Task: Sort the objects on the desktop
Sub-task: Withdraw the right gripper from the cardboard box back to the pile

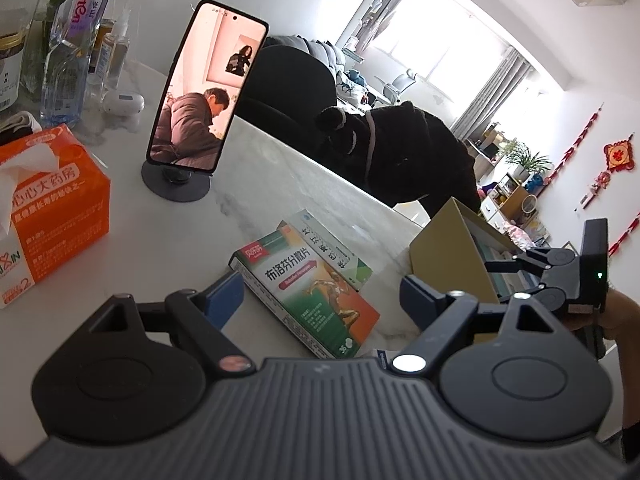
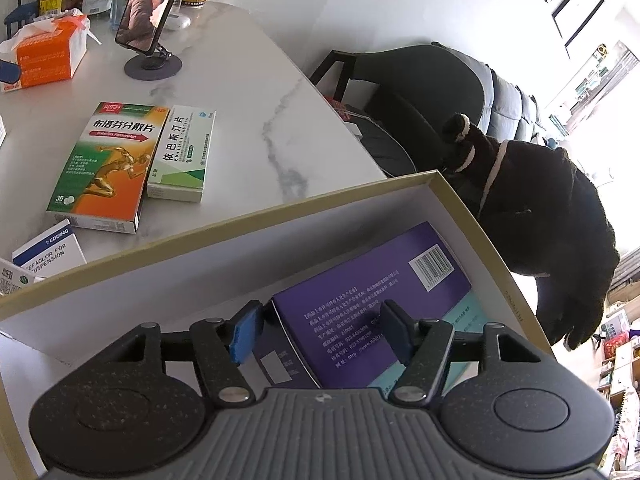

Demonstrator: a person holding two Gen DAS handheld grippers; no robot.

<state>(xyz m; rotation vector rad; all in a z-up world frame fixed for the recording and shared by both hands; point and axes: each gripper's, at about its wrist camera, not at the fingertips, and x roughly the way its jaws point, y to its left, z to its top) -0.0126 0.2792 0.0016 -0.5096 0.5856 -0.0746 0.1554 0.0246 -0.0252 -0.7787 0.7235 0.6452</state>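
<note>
Polished stone, printed card and matt black plastic.

The worktop (image 2: 256, 80) looks like glossy white marble with grey veins. The medicine box (image 2: 108, 160) and purple box (image 2: 368, 304) are smooth printed card; the open storage box (image 2: 280, 208) is matt card, tan at the rim and white inside. The right gripper (image 2: 320, 336) is speckled matt black plastic with ribbed grey housing, blue rubbery pads (image 2: 242, 334) and shiny metal pins. The phone (image 1: 208, 88) is glossy glass.

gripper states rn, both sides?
Left gripper: open, holding nothing, above the green-orange medicine box.
Right gripper: open, holding nothing, over the purple box inside the cardboard box.
</note>
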